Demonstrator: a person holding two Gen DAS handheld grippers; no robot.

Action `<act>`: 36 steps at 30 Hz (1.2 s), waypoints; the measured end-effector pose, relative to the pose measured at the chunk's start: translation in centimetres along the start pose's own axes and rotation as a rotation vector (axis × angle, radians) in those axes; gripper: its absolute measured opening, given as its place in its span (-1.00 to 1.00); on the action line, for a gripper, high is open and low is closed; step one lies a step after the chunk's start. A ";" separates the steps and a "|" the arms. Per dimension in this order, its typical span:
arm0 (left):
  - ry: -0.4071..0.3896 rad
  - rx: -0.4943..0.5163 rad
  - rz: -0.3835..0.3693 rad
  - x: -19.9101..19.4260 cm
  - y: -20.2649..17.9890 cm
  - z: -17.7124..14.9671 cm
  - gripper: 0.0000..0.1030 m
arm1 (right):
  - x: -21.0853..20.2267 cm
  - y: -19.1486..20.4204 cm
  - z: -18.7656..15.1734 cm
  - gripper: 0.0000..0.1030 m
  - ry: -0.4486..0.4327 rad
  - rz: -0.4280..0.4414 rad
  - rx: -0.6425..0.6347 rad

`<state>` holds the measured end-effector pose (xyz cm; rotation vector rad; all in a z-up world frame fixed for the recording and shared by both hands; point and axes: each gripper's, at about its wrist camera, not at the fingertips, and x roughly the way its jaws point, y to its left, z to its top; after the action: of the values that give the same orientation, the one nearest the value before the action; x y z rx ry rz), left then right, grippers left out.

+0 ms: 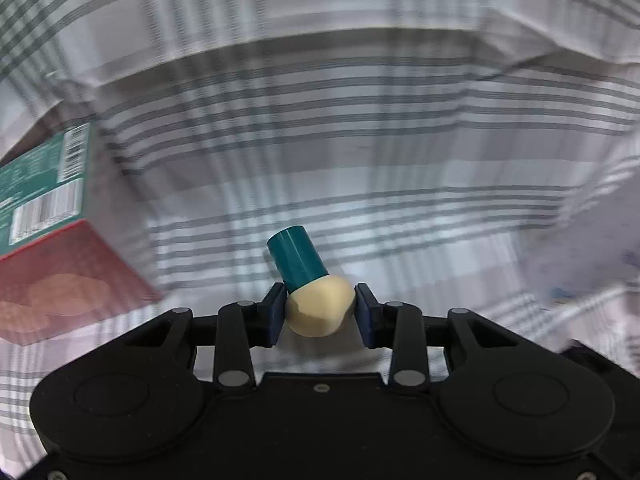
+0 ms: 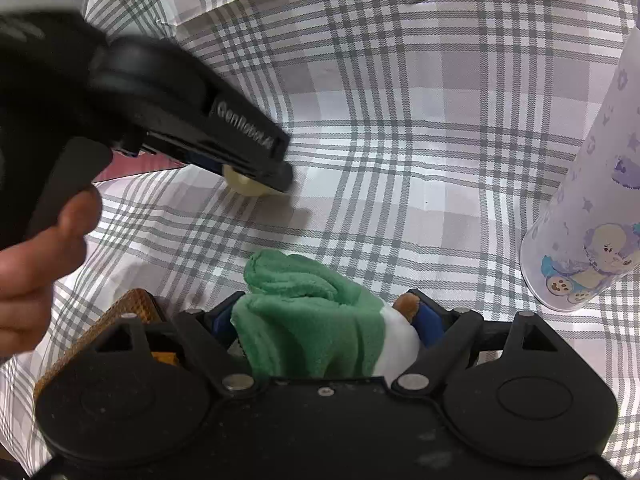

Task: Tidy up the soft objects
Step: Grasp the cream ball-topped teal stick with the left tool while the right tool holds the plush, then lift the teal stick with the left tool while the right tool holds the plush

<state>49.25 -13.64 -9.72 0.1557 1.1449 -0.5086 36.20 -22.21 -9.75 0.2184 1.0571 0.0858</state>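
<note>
Between the left gripper's fingers sits a cream foam ball, pinched from both sides, its teal stem pointing forward and up-left over the plaid cloth; a box lies off left.

From the right wrist, the right gripper clamps a green plush low over the cloth, with a basket just left and a bottle right.
</note>
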 end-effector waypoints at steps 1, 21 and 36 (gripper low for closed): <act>-0.006 0.025 -0.008 -0.3 -0.6 -0.1 -0.27 | 0.0 0.0 0.0 0.66 0.000 0.000 -0.002; 0.004 -0.345 0.134 -3.5 0.6 -5.1 0.43 | 0.2 -0.1 0.0 0.67 0.002 0.003 -0.008; -0.093 0.342 0.085 -5.3 -1.1 -6.7 0.66 | 0.4 -0.1 0.0 0.72 0.005 0.014 -0.010</act>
<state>41.56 -10.48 -7.60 0.4705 0.9499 -0.6268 36.44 -22.27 -10.12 0.2167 1.0602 0.1044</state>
